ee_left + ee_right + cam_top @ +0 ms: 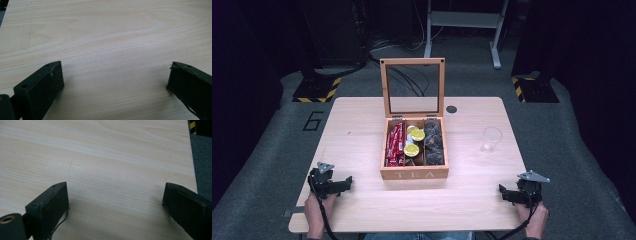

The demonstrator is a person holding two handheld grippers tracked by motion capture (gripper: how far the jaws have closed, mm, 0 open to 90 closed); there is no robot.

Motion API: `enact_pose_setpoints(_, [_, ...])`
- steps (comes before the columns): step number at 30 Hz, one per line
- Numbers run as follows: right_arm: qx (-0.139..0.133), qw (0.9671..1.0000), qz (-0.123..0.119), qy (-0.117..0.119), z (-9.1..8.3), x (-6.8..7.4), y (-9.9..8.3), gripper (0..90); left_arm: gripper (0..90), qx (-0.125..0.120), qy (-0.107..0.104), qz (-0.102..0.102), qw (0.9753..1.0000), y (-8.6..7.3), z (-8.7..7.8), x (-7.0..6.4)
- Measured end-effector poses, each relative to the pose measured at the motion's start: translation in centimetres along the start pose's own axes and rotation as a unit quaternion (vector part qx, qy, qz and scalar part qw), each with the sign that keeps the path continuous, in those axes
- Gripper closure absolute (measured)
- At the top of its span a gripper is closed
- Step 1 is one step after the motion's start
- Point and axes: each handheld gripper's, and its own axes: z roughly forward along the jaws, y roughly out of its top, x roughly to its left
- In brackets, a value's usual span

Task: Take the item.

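Observation:
A wooden tea box [414, 173] marked TEA stands at the table's middle, its glass lid [413, 86] raised upright. Inside lie red sachets [395, 145] on the left, yellow-topped pods [412, 149] in the middle and dark packets [433, 142] on the right. A clear plastic cup [490, 139] stands right of the box. My left gripper [347, 183] rests at the front left, open, with bare wood between its jaws [115, 75]. My right gripper [504, 192] rests at the front right, open, over bare table [115, 195].
The light wooden table [362, 130] has a round cable hole [451, 109] behind the box. Grey carpet surrounds it, with hazard-striped stand bases [316, 91] at the back left and back right [532, 90], and a white frame [464, 22] beyond.

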Motion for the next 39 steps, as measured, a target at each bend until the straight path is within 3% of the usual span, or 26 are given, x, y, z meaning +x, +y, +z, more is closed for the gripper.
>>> enact_pose_setpoints(25, [0.005, 1.0000, -0.001, 0.002, 0.1, -0.1, 0.1, 5.0, 0.3, 0.001, 0.003, -0.002, 1.0000, 0.0, 0.0, -0.1])
enact_pose_setpoints(30, [0.012, 0.9999, 0.002, -0.001, 0.1, -0.1, 0.3, 4.0, 0.3, 0.002, 0.003, -0.002, 1.0000, 0.0, 0.0, -0.1])
enact_pose_setpoints(31, [0.011, 0.9999, 0.012, -0.001, 0.1, -0.1, 0.3, 4.0, 0.3, 0.001, 0.003, -0.002, 1.0000, 0.0, 0.0, -0.1])
enact_pose_setpoints(37, [0.008, 0.9995, 0.028, 0.014, -0.7, 0.0, 0.2, 3.9, 0.3, 0.000, 0.003, -0.002, 1.0000, 0.0, 0.0, -0.1])
enact_pose_setpoints(39, [0.006, 0.9996, 0.020, 0.019, -1.1, 0.1, 0.4, 3.9, 0.4, 0.002, 0.003, -0.002, 1.0000, 0.0, 0.0, -0.1])
